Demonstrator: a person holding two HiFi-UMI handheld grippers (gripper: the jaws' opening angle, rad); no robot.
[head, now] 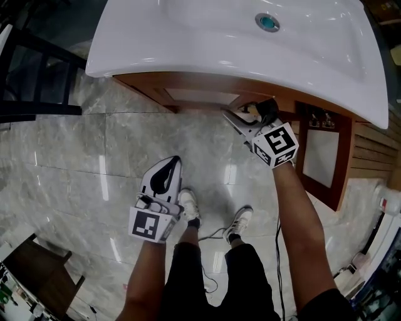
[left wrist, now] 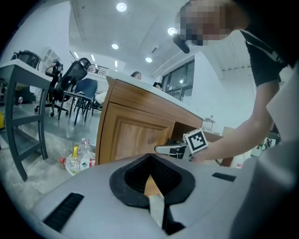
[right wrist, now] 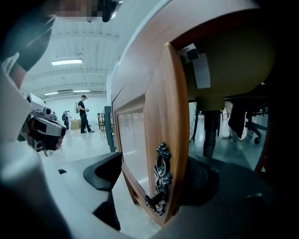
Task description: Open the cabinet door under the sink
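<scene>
Right gripper view: our right gripper [right wrist: 154, 183] gapes, released, astride the cabinet door [right wrist: 174, 112] at its handle [right wrist: 161, 175] edge. Our left gripper [left wrist: 150, 176] is clenched, empty.

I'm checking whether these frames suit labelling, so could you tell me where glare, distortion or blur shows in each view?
Head view: ceiling-light glare streaks the sink and glossy floor. Left gripper view: fisheye bending, dark corners, bright ceiling lights. Right gripper view: the door handle is sharp, the cabinet door bulges with distortion.
</scene>
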